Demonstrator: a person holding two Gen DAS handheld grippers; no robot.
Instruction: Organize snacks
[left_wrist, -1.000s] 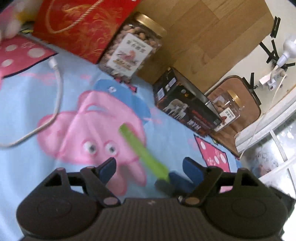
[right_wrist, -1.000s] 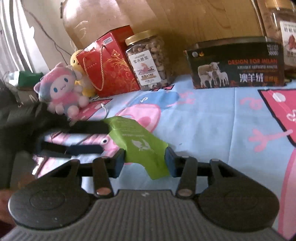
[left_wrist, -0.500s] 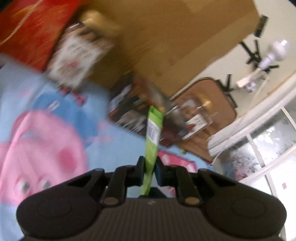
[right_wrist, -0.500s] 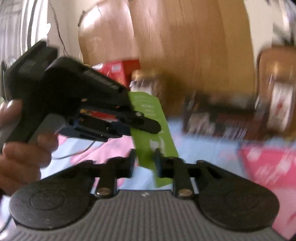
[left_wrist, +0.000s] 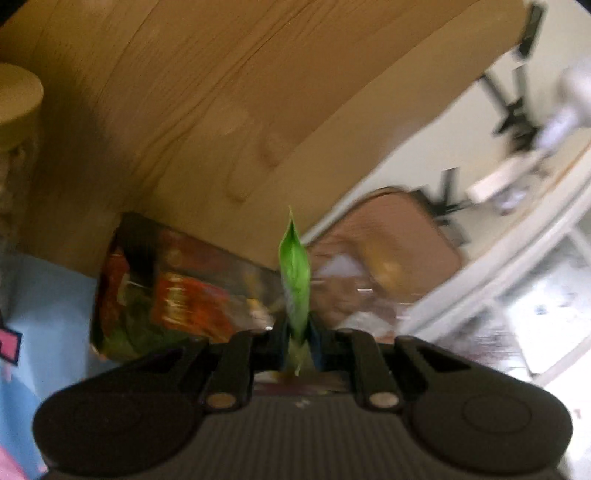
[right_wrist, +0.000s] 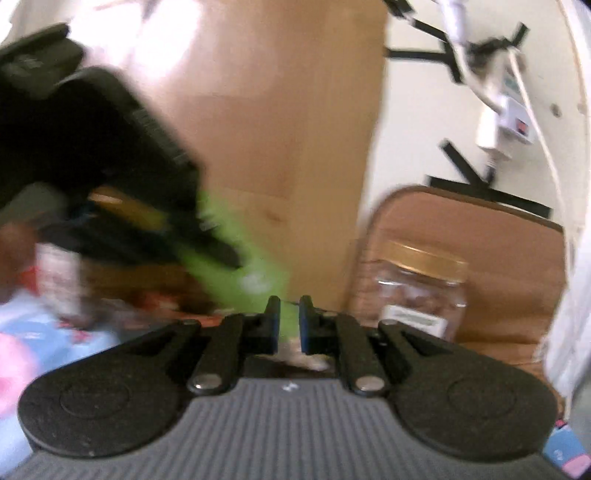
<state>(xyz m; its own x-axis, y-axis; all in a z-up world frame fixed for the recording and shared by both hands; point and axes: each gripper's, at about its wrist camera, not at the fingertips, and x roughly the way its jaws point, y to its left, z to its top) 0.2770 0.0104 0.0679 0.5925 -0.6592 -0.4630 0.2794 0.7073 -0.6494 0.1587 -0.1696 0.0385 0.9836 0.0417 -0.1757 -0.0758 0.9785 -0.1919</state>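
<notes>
A green snack packet (left_wrist: 294, 280) is held edge-on between the jaws of my left gripper (left_wrist: 297, 330), which is shut on it, lifted above the bed. In the right wrist view the same green packet (right_wrist: 236, 266) stretches from the left gripper (right_wrist: 207, 236) at the left down to my right gripper (right_wrist: 288, 317), whose jaws are nearly closed on its lower corner. Both views are blurred by motion.
A dark snack box (left_wrist: 166, 291) stands against the wooden headboard (left_wrist: 207, 110). A clear jar with a gold lid (right_wrist: 417, 291) sits before a brown folding chair (right_wrist: 480, 236). Another jar's lid (left_wrist: 16, 99) shows at far left. The cartoon bedsheet (left_wrist: 44, 314) lies below.
Both grippers closed on the green packet and lifted it off the sheet. They have swung up and right toward the headboard, dark box and jar.
</notes>
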